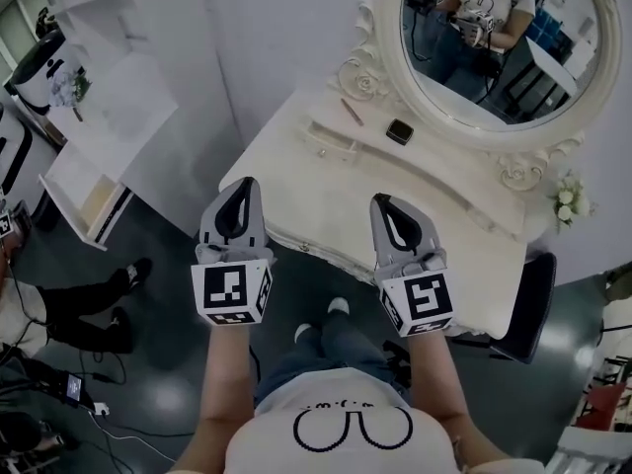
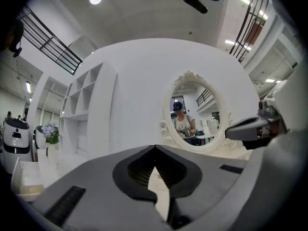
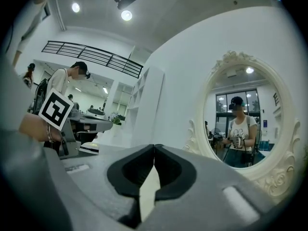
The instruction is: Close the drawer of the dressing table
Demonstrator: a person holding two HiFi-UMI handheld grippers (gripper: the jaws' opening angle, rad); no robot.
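The white dressing table [image 1: 434, 215] fills the space ahead of you, its worktop running from your left up towards the right, with the big oval mirror [image 1: 504, 38] standing at its back and showing your own reflection. To your left stands a white shelf unit [image 1: 99, 97], well apart from the table. The drawer [image 1: 316, 248] sits in the table's near front edge, below and between your two grippers. From above you cannot tell how far out it stands. Your left gripper [image 1: 245, 184] is held level with its tips over that near edge. Its jaws are closed, tip against tip, with nothing between them and nothing touched. Your right gripper [image 1: 383, 200] is level beside it, a little further over the worktop. Its jaws are likewise pressed together and empty, touching nothing. Further back on the worktop a small dark box [image 1: 399, 131] lies just in front of the mirror's frame, with a thin stick [image 1: 352, 112] lying near it to the left. A little bunch of pale flowers [image 1: 567, 200] sits at the table's right end.
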